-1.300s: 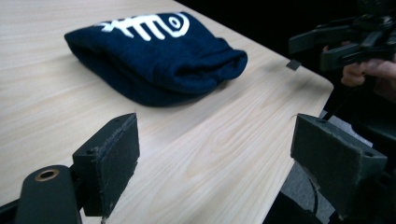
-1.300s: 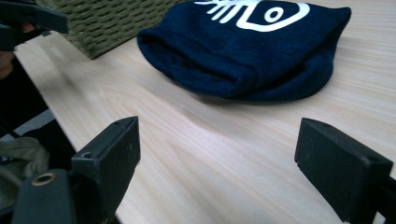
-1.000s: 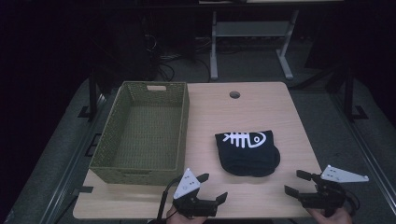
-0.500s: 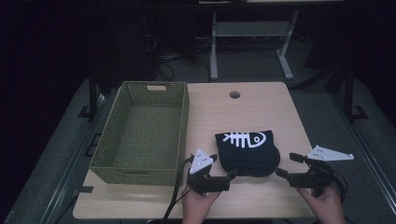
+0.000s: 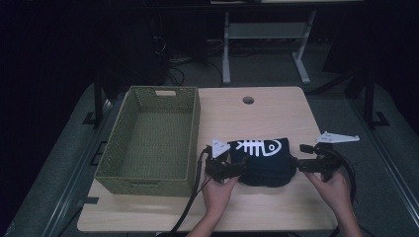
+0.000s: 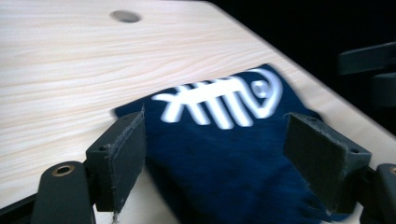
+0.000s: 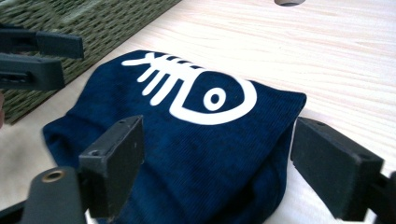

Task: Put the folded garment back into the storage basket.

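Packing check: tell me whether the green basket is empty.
Empty: the green woven basket shows bare weave inside; the folded navy fishbone cloth lies beside it.

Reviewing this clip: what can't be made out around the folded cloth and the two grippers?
- High view: the left gripper and right gripper are small and dark against the navy cloth; contact unreadable.
- Left gripper view: motion blur smears the cloth's near edge.
- Right gripper view: the woven basket is cut off by the top edge.

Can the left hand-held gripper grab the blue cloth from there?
Probably yes. The left hand-held gripper sits right at the blue cloth's left edge, jaws wide with the cloth between them but not pinched. Nothing lies in the way; the basket stands off to the side.
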A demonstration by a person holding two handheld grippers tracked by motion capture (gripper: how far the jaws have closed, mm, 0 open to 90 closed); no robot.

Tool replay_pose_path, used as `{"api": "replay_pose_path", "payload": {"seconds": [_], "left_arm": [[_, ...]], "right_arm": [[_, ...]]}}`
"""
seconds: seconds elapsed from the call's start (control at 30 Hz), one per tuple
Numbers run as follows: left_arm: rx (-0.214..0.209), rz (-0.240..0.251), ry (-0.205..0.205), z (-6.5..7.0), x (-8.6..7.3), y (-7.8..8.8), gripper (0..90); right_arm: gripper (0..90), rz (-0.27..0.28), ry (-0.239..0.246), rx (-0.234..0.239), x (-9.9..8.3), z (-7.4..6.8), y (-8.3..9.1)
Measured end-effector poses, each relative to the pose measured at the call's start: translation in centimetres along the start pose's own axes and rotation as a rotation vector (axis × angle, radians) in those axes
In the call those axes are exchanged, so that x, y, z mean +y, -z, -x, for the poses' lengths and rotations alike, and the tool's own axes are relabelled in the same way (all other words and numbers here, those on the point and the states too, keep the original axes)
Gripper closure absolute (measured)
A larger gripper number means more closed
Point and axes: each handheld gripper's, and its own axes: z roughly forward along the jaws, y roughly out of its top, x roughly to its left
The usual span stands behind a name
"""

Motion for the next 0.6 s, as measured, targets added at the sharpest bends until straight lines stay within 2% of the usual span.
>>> {"api": "replay_pose_path", "payload": {"seconds": [0.1,0.17,0.23,0.33,0.37,0.43,0.47,0.5,0.53,0.6], "left_arm": [[0.035,-0.015,0.035,-0.8,-0.3,-0.7,20.6],[0.034,-0.030,0.074,-1.1,-0.6,-1.0,20.8],[0.044,-0.064,0.072,-1.3,-1.2,-1.4,21.7],[0.046,-0.087,0.087,-1.6,-1.5,-1.8,21.9],[0.040,-0.096,0.115,-1.8,-1.8,-2.2,22.1],[0.038,-0.102,0.119,-2.0,-1.9,-2.4,22.1],[0.036,-0.113,0.124,-2.1,-2.0,-2.7,22.1],[0.019,-0.132,0.156,-2.2,-2.1,-3.0,22.3],[0.019,-0.132,0.156,-2.2,-2.1,-3.0,22.3],[0.007,-0.144,0.182,-2.4,-2.3,-3.3,22.6]], "right_arm": [[19.0,-0.022,-0.018,0.005,0.1,0.9,-1.3],[19.5,-0.044,-0.032,0.003,0.1,1.4,-2.1],[20.8,-0.071,-0.065,-0.001,-0.3,2.3,-3.0],[22.2,-0.086,-0.083,-0.004,-0.5,2.8,-3.4],[23.1,-0.097,-0.086,-0.021,-0.6,2.9,-3.6],[23.2,-0.102,-0.080,-0.024,-0.7,3.0,-3.7],[23.3,-0.102,-0.082,-0.017,-0.8,3.0,-3.8],[24.7,-0.110,-0.086,-0.008,-0.8,3.2,-4.1],[26.3,-0.115,-0.092,-0.005,-0.9,3.2,-4.2],[27.2,-0.119,-0.104,0.000,-0.9,3.3,-4.3]]}}
